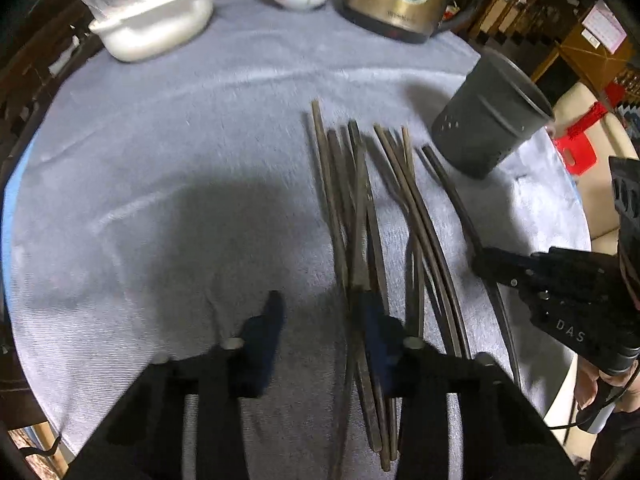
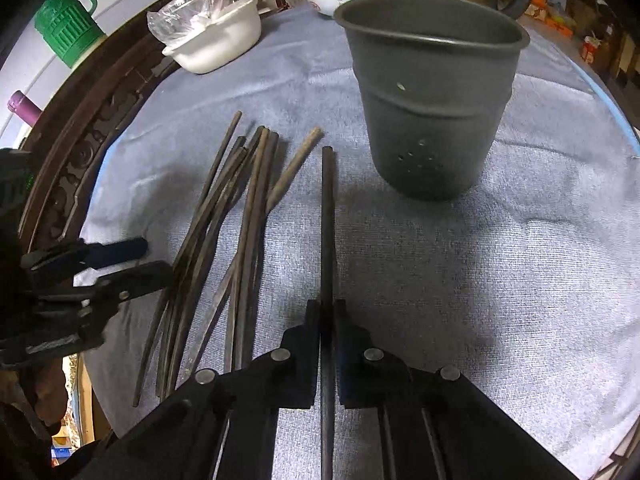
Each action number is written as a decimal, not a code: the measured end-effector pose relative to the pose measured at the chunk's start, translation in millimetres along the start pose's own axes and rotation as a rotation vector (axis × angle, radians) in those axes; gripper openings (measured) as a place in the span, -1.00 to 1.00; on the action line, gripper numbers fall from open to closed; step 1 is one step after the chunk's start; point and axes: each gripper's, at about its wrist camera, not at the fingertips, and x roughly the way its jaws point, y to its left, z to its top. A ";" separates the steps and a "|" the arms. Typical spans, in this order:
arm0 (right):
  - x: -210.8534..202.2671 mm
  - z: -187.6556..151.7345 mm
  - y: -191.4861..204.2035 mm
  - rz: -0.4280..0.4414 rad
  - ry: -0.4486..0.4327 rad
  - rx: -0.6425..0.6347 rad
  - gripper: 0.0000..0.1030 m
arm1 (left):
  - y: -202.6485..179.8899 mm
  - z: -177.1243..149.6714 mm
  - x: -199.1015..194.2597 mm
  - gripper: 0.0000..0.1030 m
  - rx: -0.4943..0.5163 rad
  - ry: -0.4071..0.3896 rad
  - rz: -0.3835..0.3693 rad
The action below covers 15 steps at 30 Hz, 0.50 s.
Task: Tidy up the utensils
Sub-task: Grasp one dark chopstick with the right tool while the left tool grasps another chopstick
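Holder mid-cloth; chopsticks beside; right open.

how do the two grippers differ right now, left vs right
The right gripper has its fingers closed on a single dark chopstick lying apart from the pile; the left gripper has a clear gap between its fingers.
The right gripper's chopstick points toward the gray utensil holder; the left gripper sits at the left edge of the chopstick pile, one finger among the sticks.
Both are black and angled down at the gray cloth.
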 end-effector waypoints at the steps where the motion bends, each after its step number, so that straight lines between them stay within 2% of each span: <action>1: -1.5 -0.9 -1.8 0.005 -0.001 0.000 -0.84 | 1.0 -0.5 1.0 -0.67 -0.010 0.006 -0.023; 3: -4.9 -3.0 -7.7 0.016 -0.003 0.002 -0.84 | 3.3 -2.5 -1.0 -0.86 -0.031 0.007 -0.040; 5: -4.7 -4.3 -9.7 0.022 -0.004 0.003 -0.84 | 6.9 -7.8 -3.8 -0.86 -0.048 -0.003 -0.042; 11: -8.0 -7.8 -12.4 0.013 0.010 -0.006 -0.84 | 40.3 -33.7 -7.1 -0.87 -0.196 -0.010 -0.068; 15: -8.5 -8.7 -13.1 0.003 0.048 -0.002 -0.82 | 49.9 -40.1 -7.7 -0.87 -0.224 0.018 -0.079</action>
